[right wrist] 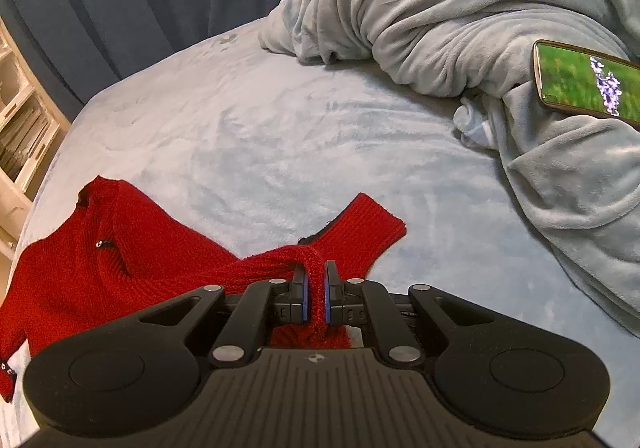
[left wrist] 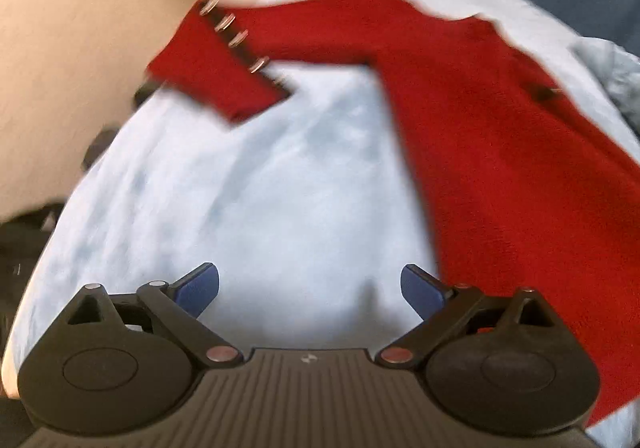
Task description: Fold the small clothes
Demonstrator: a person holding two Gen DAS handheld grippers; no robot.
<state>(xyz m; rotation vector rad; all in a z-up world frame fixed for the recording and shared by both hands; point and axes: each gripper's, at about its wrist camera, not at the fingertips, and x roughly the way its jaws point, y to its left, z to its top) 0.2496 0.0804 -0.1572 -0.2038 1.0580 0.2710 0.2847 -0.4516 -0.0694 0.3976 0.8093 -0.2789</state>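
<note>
Pinching a raised fold of the red sweater point(right wrist: 120, 268), the right tongs point(right wrist: 315, 290) are clamped on its knit; the left tongs point(left wrist: 310, 290) hover spread apart over the pale blue bed point(left wrist: 248, 187). One sleeve point(left wrist: 224, 63), blurred, seems edged with metal buttons. A phone point(right wrist: 588, 85) rests on the rumpled blanket point(right wrist: 460, 19); no writing is legible.

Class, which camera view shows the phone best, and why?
The right wrist view: the phone lies on the rumpled blanket, its lit screen showing purple flowers on green. The left wrist view does not show it, only the red sweater on the bed.
</note>
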